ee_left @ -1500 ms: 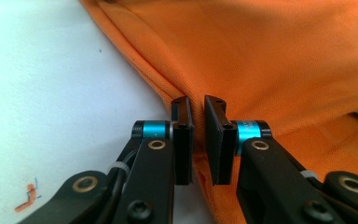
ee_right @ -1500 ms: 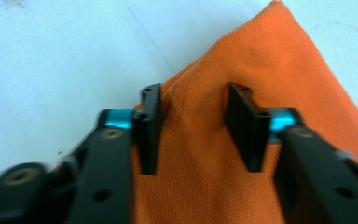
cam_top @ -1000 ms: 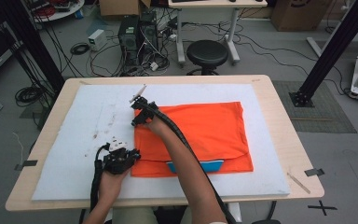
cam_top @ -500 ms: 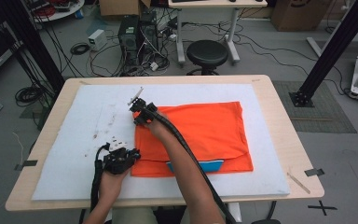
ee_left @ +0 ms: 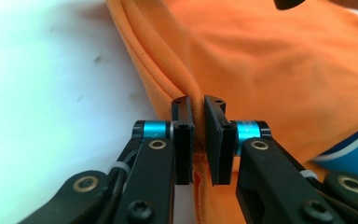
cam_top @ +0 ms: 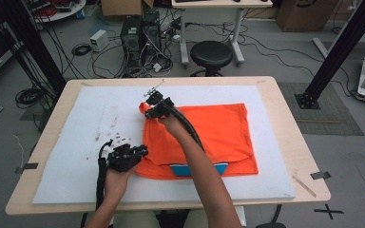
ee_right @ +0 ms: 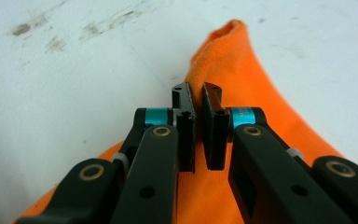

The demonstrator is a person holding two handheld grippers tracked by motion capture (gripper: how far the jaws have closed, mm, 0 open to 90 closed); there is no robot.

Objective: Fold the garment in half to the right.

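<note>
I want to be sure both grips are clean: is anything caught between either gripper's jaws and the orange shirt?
Nothing visible. The left gripper pinches the orange shirt at its near-left edge, and the right gripper pinches its far-left corner, cloth directly between the pads.

Both claws same build: black linkage arms, brass-coloured pivot pins, black socket screws. Left claw (ee_left: 196, 140) and right claw (ee_right: 197, 133) each carry flat black pads (ee_left: 183, 140) on anodised blue collars (ee_right: 157, 116). White zip ties at the links. Black cable (cam_top: 100, 178) trails from the left body. Forearms bare, no sleeves.
</note>
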